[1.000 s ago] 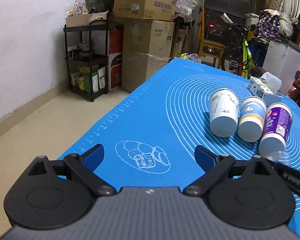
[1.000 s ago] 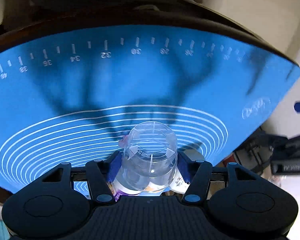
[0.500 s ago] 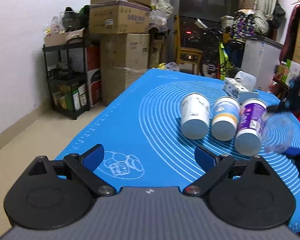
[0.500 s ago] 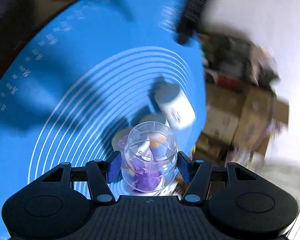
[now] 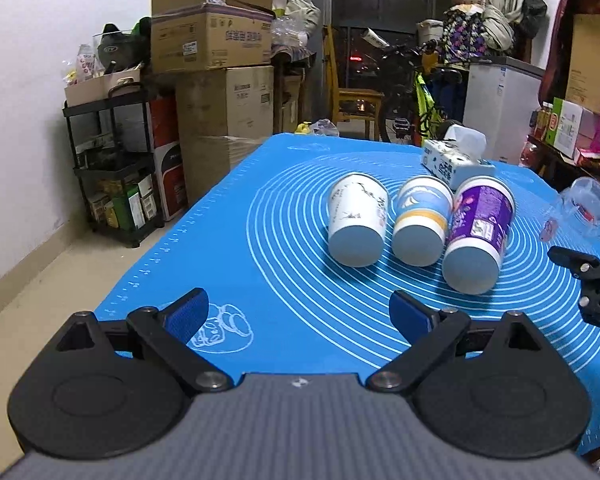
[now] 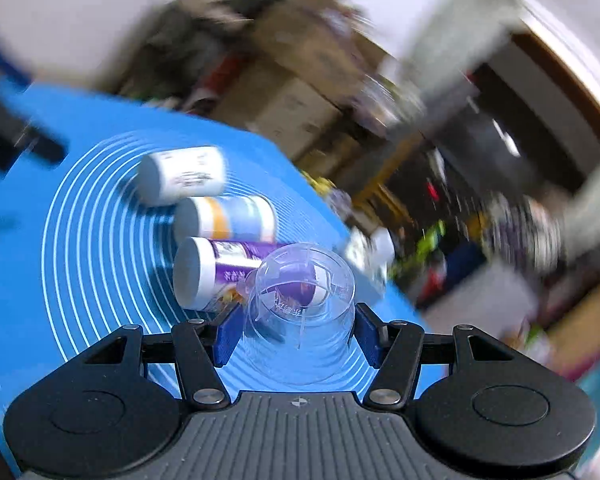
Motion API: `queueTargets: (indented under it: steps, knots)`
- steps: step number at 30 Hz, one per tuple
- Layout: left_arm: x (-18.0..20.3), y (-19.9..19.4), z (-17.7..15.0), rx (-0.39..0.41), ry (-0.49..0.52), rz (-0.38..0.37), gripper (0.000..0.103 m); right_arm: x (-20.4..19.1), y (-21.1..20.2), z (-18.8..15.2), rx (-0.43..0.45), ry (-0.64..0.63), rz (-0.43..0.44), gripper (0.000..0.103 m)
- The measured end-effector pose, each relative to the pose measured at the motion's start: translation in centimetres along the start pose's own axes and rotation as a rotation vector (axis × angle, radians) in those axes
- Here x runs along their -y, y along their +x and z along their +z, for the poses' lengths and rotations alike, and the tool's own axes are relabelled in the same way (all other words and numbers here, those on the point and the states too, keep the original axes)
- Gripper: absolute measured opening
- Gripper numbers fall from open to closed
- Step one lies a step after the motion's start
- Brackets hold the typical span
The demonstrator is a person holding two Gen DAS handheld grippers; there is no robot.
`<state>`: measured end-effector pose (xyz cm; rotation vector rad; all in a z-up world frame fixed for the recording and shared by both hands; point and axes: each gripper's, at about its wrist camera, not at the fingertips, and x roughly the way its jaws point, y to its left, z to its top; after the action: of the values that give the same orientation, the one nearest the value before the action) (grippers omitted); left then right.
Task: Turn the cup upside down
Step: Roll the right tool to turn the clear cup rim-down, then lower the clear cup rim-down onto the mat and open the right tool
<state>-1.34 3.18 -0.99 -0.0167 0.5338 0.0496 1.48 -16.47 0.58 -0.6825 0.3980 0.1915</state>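
Right wrist view shows the right claw (image 6: 298,338) clamped on the clear plastic cup (image 6: 300,308), held above the blue mat (image 6: 80,280) beside the purple paper cup (image 6: 216,276). Risk: thin walls may buckle or slip during rotation, and a low sweep could strike the three lying paper cups. The left claw (image 5: 298,314) hangs spread apart and empty over the counter edge. Compared with half a second ago, the right view has rotated further, bringing the room's background into frame.

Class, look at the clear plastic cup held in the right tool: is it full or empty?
Empty. The clear cup, clamped in the right tool, shows the purple cup and blue mat straight through its walls; no liquid is visible.
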Motion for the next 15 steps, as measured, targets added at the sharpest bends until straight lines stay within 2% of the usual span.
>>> queueTargets:
  steps: [3,7,13,15]
  knots:
    - [0.4,0.2,-0.1,-0.005,0.009,-0.006,0.096,1.1,-0.8,-1.6,-0.02,0.199,0.02,0.064]
    - [0.9,0.3,-0.3,0.003,0.009,-0.014,0.096,1.8,-0.2,-3.3,-0.072,0.378,0.075,0.064]
    - [1.8,0.4,-0.4,0.013,0.012,-0.039,0.096,0.7,1.6,-6.2,-0.154,0.412,0.071,0.064]
    - [2.4,0.3,-0.6,0.018,0.032,-0.05,0.096,0.8,1.7,-6.6,-0.151,0.43,0.076,0.065]
